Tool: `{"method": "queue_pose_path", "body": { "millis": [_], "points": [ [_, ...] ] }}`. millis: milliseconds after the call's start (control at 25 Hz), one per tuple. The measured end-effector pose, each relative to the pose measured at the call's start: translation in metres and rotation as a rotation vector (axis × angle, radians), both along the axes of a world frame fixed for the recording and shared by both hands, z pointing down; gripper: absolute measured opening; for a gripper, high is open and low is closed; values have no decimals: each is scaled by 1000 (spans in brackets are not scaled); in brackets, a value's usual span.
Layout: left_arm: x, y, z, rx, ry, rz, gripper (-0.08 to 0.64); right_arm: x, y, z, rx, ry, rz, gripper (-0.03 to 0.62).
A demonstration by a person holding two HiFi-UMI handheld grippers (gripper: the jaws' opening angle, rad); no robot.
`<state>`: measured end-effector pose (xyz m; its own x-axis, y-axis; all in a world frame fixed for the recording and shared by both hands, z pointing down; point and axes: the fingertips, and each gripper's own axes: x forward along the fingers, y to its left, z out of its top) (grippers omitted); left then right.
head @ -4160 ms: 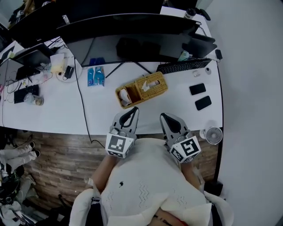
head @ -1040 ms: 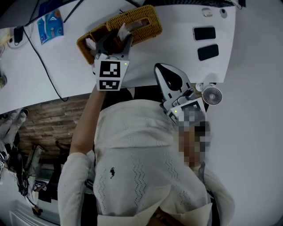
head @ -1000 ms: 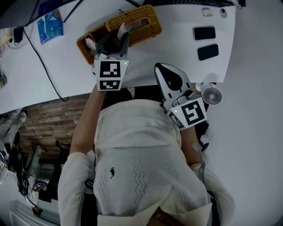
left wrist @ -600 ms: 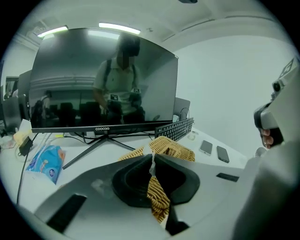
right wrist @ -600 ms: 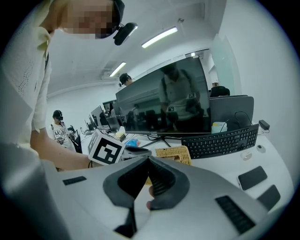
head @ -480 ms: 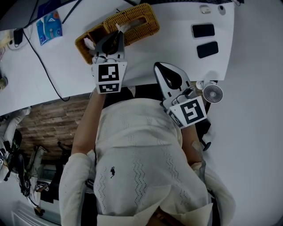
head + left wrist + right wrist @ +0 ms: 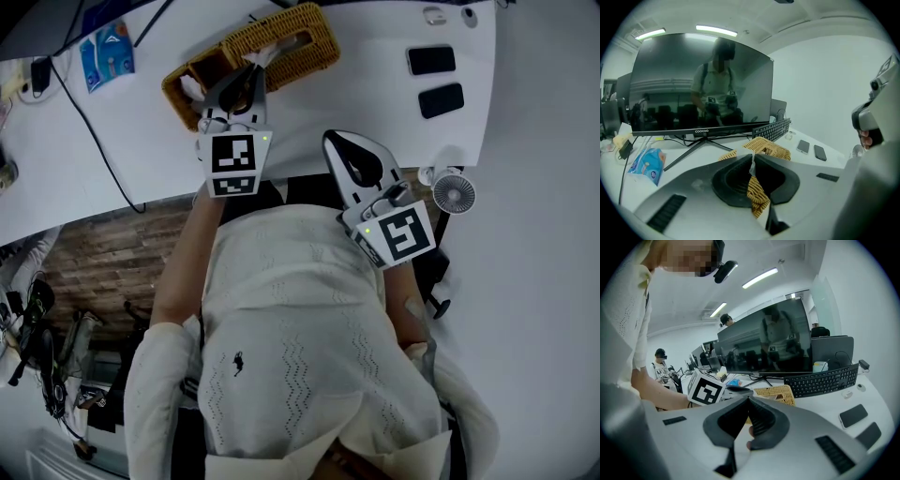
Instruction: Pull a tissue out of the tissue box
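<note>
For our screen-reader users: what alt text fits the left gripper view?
The left tongs pinch a thin white tissue strip above a woven tissue box on a white desk. Behind stand a dark monitor, a keyboard and two phones.

Source: ceiling strip lights (image 7: 716,31) overhead, cool white.
Brightness: desk (image 7: 375,84) bright and even in head view; lower left corner dim.
Glare: room mirrored in the dark monitor (image 7: 701,93).
Distortion: strong fisheye bending, black corners in both gripper views.
Focus: left gripper (image 7: 752,158) soft up close; background fairly sharp.
</note>
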<state>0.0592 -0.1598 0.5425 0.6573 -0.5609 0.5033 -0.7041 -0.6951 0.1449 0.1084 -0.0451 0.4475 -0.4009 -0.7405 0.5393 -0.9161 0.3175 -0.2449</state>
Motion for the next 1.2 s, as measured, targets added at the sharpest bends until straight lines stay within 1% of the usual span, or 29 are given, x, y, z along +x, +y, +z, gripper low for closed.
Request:
{"method": "queue_pose_path", "body": {
  "millis": [680, 1200],
  "points": [
    [-5, 15, 0, 9, 2, 23, 21, -11, 9, -2, 16, 11, 12, 2],
    [-12, 21, -2, 12, 10, 38, 21, -26, 12, -5, 21, 19, 0, 2]
  ]
}}
